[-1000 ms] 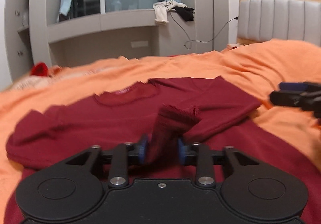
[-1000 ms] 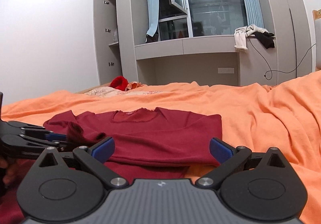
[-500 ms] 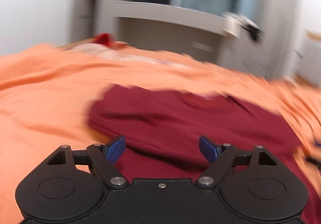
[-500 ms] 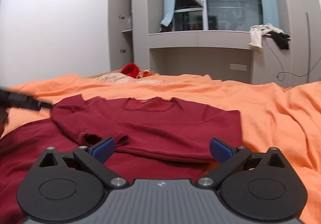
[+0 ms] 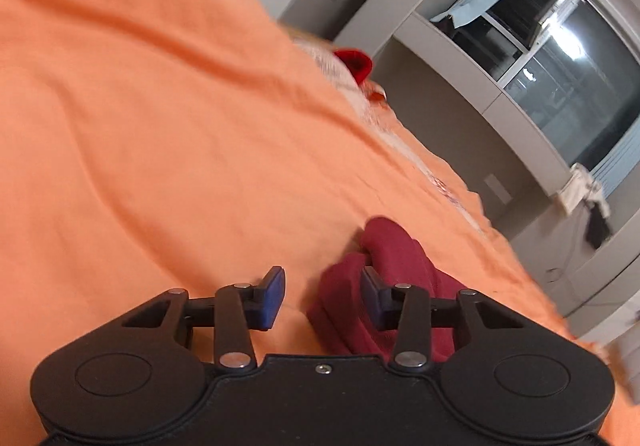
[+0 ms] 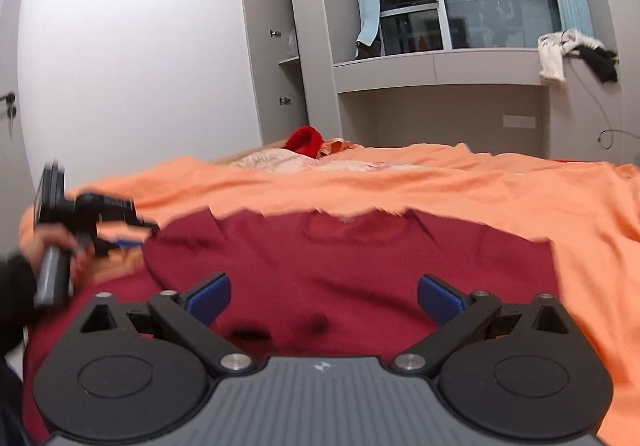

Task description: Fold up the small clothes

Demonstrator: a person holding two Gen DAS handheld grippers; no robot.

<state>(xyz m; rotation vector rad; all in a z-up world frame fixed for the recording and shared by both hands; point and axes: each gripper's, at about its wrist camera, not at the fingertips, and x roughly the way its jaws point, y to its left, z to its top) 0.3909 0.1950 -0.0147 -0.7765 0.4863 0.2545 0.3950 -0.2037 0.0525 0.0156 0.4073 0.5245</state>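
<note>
A dark red sweater [image 6: 352,262] lay spread on the orange bedspread [image 6: 520,190], its neckline toward the far side of the bed and its folded-in sleeve lying across the body. The right gripper [image 6: 322,296] hovered low over the near part of the garment with its blue-padded jaws spread wide and nothing between them. At the sweater's left edge, the left gripper [image 5: 322,294] was tilted steeply, its jaws parted; a bunched fold of the red knit sat against the inner face of its right finger, while the left finger stood over bare bedspread. From the right wrist view the person's left hand [image 6: 60,246] gripped that tool's handle, blurred. A bright red item [image 6: 304,140] rested at the bed's far edge, beneath the grey window ledge [image 6: 440,66].
</note>
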